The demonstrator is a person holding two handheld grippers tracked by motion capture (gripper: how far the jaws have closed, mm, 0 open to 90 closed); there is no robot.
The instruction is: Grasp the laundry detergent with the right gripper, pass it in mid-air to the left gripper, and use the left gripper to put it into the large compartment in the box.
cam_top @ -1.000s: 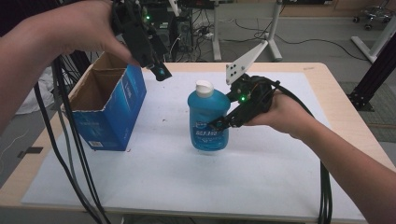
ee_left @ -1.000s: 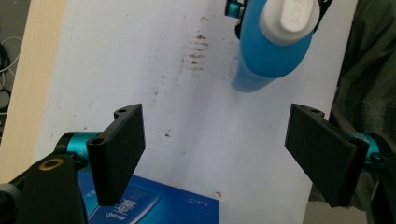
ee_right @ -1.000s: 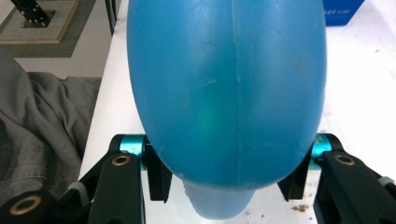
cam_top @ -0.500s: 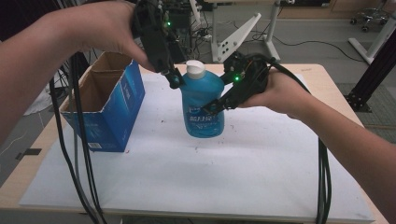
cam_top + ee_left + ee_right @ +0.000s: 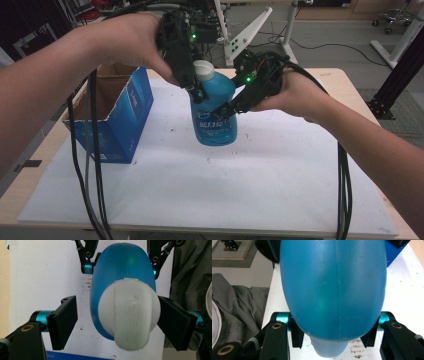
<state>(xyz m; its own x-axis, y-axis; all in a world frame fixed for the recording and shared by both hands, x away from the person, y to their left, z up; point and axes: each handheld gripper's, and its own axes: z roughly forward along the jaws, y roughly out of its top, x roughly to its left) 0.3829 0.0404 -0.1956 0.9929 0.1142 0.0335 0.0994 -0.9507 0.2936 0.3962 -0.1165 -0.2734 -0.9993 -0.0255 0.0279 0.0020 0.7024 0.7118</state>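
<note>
A blue bottle (image 5: 214,120) with a white cap (image 5: 203,70) is held upright over the white mat. My right gripper (image 5: 223,110) is shut on its body from the right; in the right gripper view the blue body (image 5: 332,285) is pinched between both jaws of that gripper (image 5: 334,333). My left gripper (image 5: 196,93) comes down from the upper left at the bottle's neck. In the left gripper view the cap (image 5: 128,316) sits between the open jaws of this gripper (image 5: 120,325), with a gap on the left side.
An open blue cardboard box (image 5: 117,112) stands on the left of the white mat (image 5: 250,185). Black cables (image 5: 92,165) hang from the left hand across the box front. The wooden table edge (image 5: 372,115) runs on the right.
The right gripper has carried the bottle up and toward the far left. The left gripper has come from above the box to straddle the bottle's cap.
</note>
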